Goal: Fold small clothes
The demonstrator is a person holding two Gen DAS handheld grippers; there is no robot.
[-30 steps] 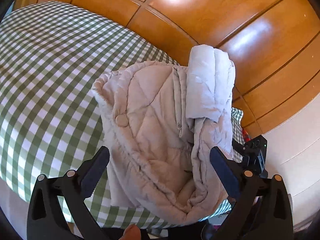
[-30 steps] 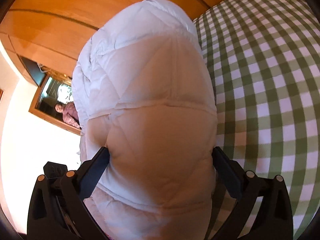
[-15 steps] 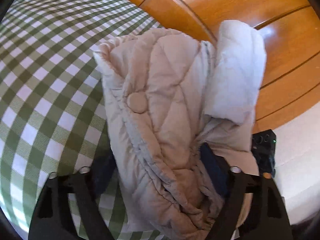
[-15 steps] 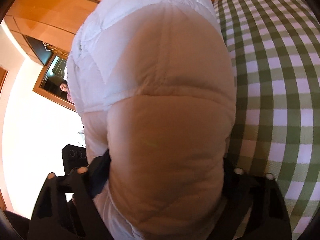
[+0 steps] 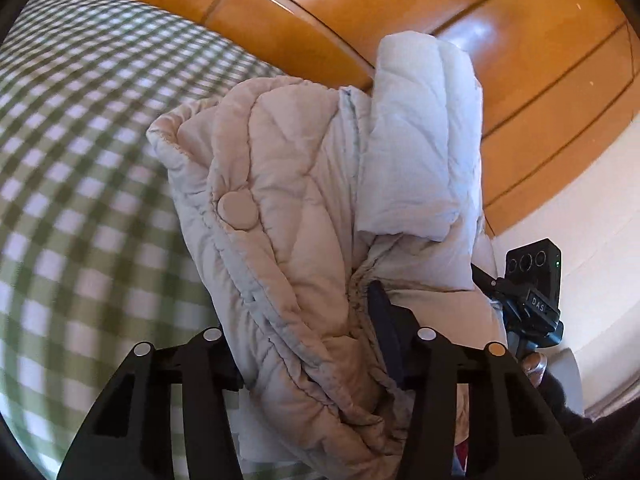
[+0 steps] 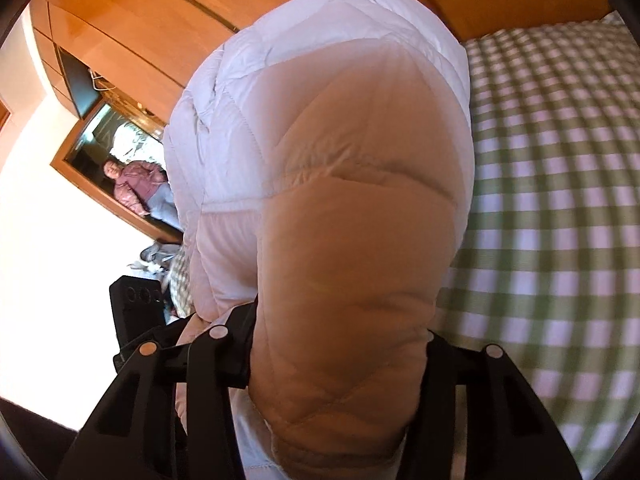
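A small beige quilted jacket [image 5: 288, 208] with a round snap button lies bunched on the green checked bedcover [image 5: 80, 160]. Its paler folded part [image 5: 420, 152] rests on top at the right. My left gripper [image 5: 312, 320] is closing on the jacket's near edge. One dark finger [image 5: 382, 320] digs into the fabric; the other is hidden behind it. In the right wrist view the jacket [image 6: 352, 200] bulges up between the jaws of my right gripper [image 6: 340, 344], which is closing on it too, with both pads buried in the padding.
Glossy wooden panels [image 5: 520, 60] stand behind the bed. The other gripper's black camera block [image 5: 532, 296] shows at the right, beside a white wall. A wood-framed mirror [image 6: 120, 168] on the wall reflects a person. The bedcover [image 6: 560, 200] stretches to the right.
Both grippers went from wide open around the jacket to pinching it. The left moved down and in onto the near edge. The right rose a little with the fabric bulging between its jaws.
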